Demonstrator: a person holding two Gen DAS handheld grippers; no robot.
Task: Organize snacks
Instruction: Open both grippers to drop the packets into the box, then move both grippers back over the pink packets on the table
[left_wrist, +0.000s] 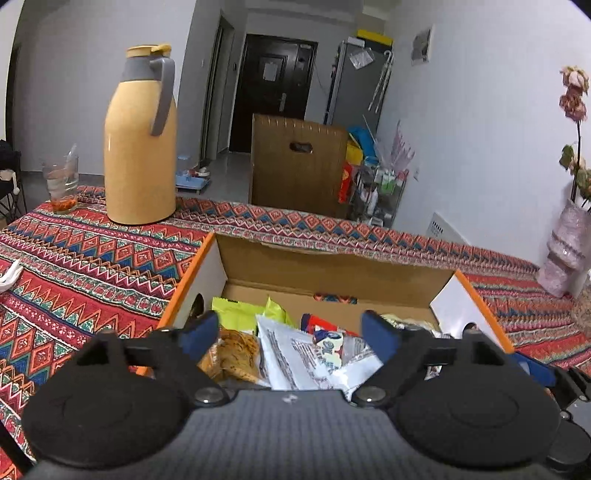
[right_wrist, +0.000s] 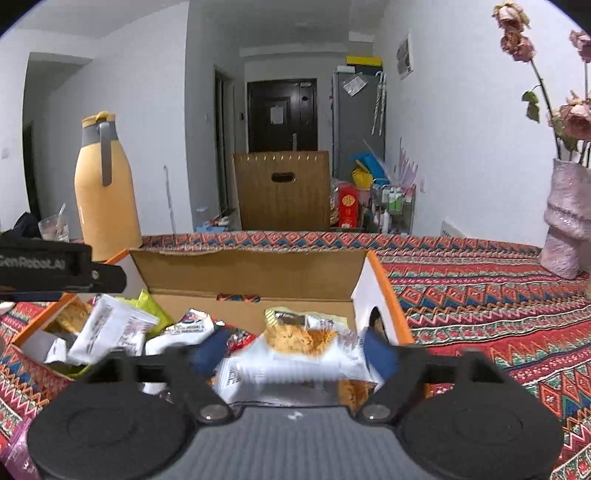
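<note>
Left wrist view: the left gripper hangs spread over crinkly snack packets heaped in the orange-edged cardboard box, pinching nothing. The right gripper is likewise spread above a white biscuit packet. Beyond, bare patterned tablecloth, then a smooth yellow flask.

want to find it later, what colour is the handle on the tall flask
Grey, on the yellow flask; clearest in the left wrist view.

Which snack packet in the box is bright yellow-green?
The yellow-green packet at the box's far left corner; the packets beside it are white or show brown snacks.
</note>
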